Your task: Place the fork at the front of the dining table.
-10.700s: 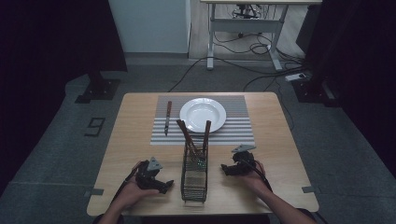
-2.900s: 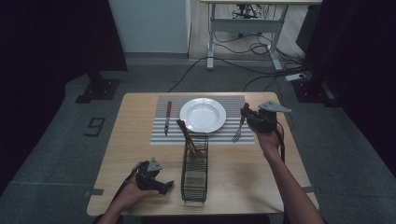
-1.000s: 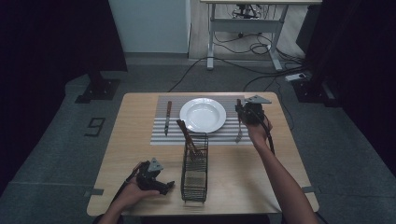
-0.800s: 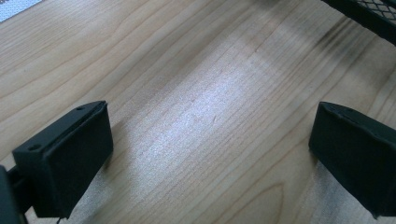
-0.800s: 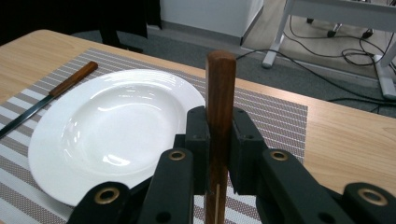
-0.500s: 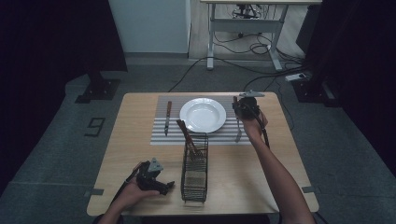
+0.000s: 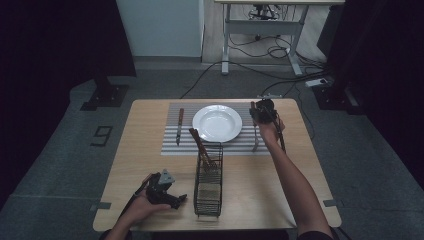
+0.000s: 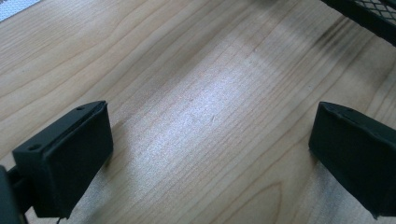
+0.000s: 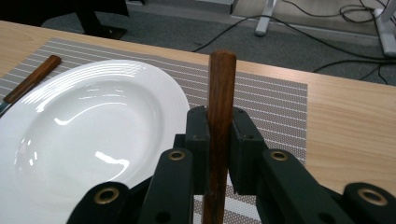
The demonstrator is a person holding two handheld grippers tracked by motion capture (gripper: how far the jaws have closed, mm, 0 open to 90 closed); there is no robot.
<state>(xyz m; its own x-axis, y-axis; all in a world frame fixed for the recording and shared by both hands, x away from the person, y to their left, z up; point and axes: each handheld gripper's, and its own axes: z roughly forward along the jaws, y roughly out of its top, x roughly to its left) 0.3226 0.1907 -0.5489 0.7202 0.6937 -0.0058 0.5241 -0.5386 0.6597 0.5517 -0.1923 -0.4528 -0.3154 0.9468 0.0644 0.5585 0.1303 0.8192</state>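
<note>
A wooden-handled fork [image 7: 255, 139] lies with its tines on the striped placemat [image 7: 170, 147], just right of the white plate [image 7: 217, 122]. My right gripper [image 7: 262, 111] is shut on the far end of its handle. Seen along that gripper's jaws, the brown fork handle [image 9: 220, 88] stands clamped in the right gripper [image 9: 219, 126], with the plate [image 9: 93, 140] to its left. My left gripper [image 7: 172, 199] rests near the table's front edge, left of the wire basket [image 7: 208, 182]. The left gripper [image 8: 210, 149] is open, with bare wood between its fingers [image 8: 65, 158].
A wooden-handled knife [image 7: 179, 125] lies on the mat left of the plate; its handle [image 9: 32, 77] shows past the plate's rim. Wooden-handled utensils [image 7: 202, 147] lean out of the basket. A basket corner [image 8: 369, 14] sits ahead of the left gripper. Cables cross the floor beyond.
My right gripper went from beside the basket to the far right of the plate with the fork, then shifted slightly left and down onto the mat. The left gripper stayed put.
</note>
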